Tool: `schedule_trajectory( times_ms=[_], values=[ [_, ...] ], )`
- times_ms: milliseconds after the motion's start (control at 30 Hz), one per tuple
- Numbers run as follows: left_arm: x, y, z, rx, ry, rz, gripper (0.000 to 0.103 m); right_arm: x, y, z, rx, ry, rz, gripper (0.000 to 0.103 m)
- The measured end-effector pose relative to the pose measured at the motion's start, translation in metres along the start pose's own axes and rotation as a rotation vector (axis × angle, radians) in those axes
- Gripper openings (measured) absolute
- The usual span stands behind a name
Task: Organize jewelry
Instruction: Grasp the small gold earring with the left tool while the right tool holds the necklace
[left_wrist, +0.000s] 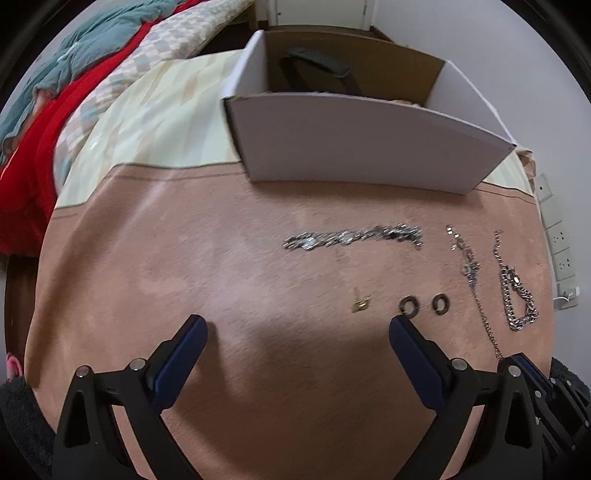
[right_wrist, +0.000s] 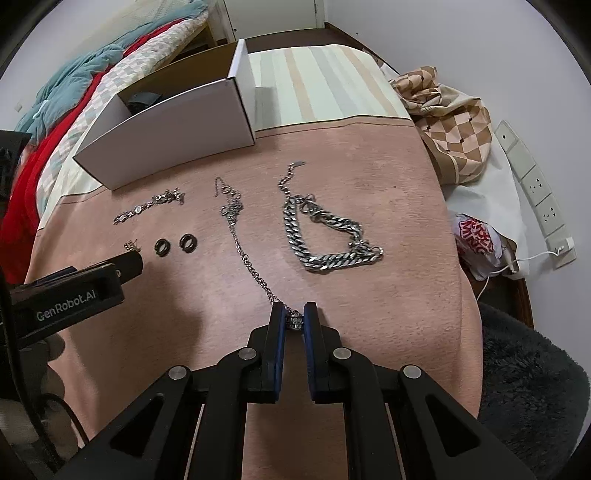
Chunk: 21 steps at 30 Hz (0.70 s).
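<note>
Jewelry lies on a pink cloth. My right gripper (right_wrist: 294, 314) is shut on the ring pendant (right_wrist: 294, 320) of a thin chain necklace (right_wrist: 243, 254) that trails away toward the box. A heavy silver curb chain (right_wrist: 325, 236) lies to its right. Two black rings (right_wrist: 175, 244), a small gold earring (left_wrist: 360, 303) and a sparkly bracelet (left_wrist: 351, 236) lie to the left. My left gripper (left_wrist: 297, 325) is open and empty above the cloth, its right finger (left_wrist: 413, 343) near the black rings (left_wrist: 423, 304).
An open white cardboard box (left_wrist: 362, 144) with a dark item inside stands at the cloth's far edge. Bedding (left_wrist: 74, 74) lies to the left. A checked cloth (right_wrist: 454, 125), a printed bag (right_wrist: 480, 240) and wall sockets (right_wrist: 535, 192) are to the right.
</note>
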<state>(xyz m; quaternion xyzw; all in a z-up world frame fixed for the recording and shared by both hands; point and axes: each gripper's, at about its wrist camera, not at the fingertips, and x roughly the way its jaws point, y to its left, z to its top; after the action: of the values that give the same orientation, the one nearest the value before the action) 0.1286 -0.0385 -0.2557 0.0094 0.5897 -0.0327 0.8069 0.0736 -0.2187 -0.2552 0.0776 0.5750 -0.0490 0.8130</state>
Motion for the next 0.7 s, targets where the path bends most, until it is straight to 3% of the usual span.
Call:
schedule_trajectory(
  times_ms=[33, 100, 233, 367, 400, 500, 700],
  values=[
    [0.0, -0.003, 0.0, 0.009, -0.005, -0.003, 0.094, 0.0, -0.001, 0.0, 0.0, 0.0, -0.001, 0.01],
    [0.0, -0.009, 0.001, 0.023, -0.014, -0.004, 0.076, 0.001, -0.002, 0.0, -0.001, 0.0, -0.004, 0.01],
    [-0.005, -0.017, 0.002, 0.048, -0.044, -0.003, 0.055, 0.001, -0.002, 0.001, -0.002, 0.0, -0.007, 0.01],
    [-0.011, -0.025, 0.004, 0.067, -0.062, -0.012, 0.02, 0.001, -0.002, 0.001, -0.003, 0.0, -0.008, 0.01],
    [-0.012, -0.025, 0.002, 0.069, -0.063, -0.015, 0.015, 0.001, -0.002, 0.001, -0.003, 0.0, -0.008, 0.01],
    [-0.014, -0.024, 0.0, 0.067, -0.061, -0.022, 0.007, 0.001, -0.003, 0.001, -0.001, 0.003, -0.007, 0.01],
    [-0.02, -0.013, -0.004, 0.066, -0.06, -0.041, 0.006, -0.01, -0.003, 0.003, 0.003, -0.016, 0.015, 0.01]
  ],
)
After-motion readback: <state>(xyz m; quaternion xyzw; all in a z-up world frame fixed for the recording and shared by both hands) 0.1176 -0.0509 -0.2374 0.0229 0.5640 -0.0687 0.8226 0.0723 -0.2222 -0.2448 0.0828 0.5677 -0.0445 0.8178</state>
